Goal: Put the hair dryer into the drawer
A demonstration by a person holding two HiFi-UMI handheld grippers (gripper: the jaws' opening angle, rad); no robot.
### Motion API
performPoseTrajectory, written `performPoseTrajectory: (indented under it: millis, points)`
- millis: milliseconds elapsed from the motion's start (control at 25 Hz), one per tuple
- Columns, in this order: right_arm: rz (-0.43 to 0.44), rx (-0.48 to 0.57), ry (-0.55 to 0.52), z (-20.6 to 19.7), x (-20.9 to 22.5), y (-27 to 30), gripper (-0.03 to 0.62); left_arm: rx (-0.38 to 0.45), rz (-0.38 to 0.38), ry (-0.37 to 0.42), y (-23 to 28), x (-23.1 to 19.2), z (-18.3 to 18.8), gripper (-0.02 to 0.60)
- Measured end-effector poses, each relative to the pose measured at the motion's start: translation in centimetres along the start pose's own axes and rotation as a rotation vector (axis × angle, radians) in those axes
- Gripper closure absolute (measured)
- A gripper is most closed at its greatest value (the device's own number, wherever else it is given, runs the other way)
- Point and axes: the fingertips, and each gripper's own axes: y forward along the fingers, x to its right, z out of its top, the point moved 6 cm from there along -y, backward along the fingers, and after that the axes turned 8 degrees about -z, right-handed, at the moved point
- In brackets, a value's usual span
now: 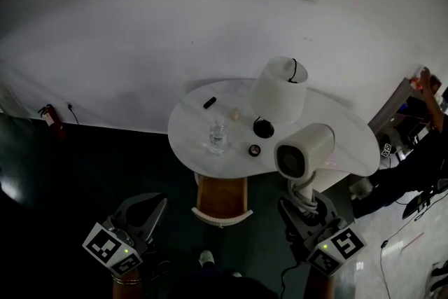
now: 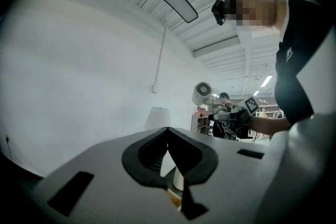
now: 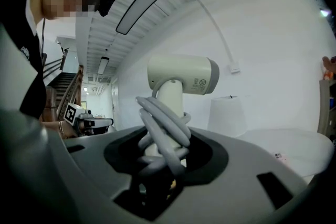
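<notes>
White wall fills the far side of the room, with dark floor below it and a red fire extinguisher standing at the far left against the wall.

At the near left, the left gripper hangs over the floor with its jaws drawn together at the tips and nothing between them. To its right, under the near edge of the round white table, the drawer stands pulled out, its wooden inside showing and apparently empty. On the table are a drinking glass and, further right, a white lamp.

Right of the drawer, the hair dryer is held up in the air above the table's near edge, barrel on top. The right gripper has its jaws clamped on the handle, over the grey cord wound round it.

The step in hand looks like the carry: the dryer is lifted but not yet over the drawer. The next move probably calls for swinging it left and down, then tipping it so that the barrel and handle lie inside.

A label on the dryer's barrel carries small print and round symbols, too small to read. No brand can be made out.
</notes>
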Motion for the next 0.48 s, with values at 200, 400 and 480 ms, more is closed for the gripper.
performPoseTrajectory:
  millis: [200, 400, 480]
  points:
    - [-0.016, -0.021, -0.002, -0.3, -1.0, 1.2, 0.395, 0.002, -0.031, -0.006, -0.3, -1.6, 0.0, 0.574]
    - [-0.011, -0.061, -0.005, -1.3, -2.2, 1.9, 0.395, -0.013, -0.054, -0.011, -0.4, -2.8, -0.7, 0.574]
    - [-0.004, -0.086, -0.012, -1.8, -2.6, 2.0, 0.395, -0.008, -0.055, -0.021, -0.5, -3.1, -1.0, 0.574]
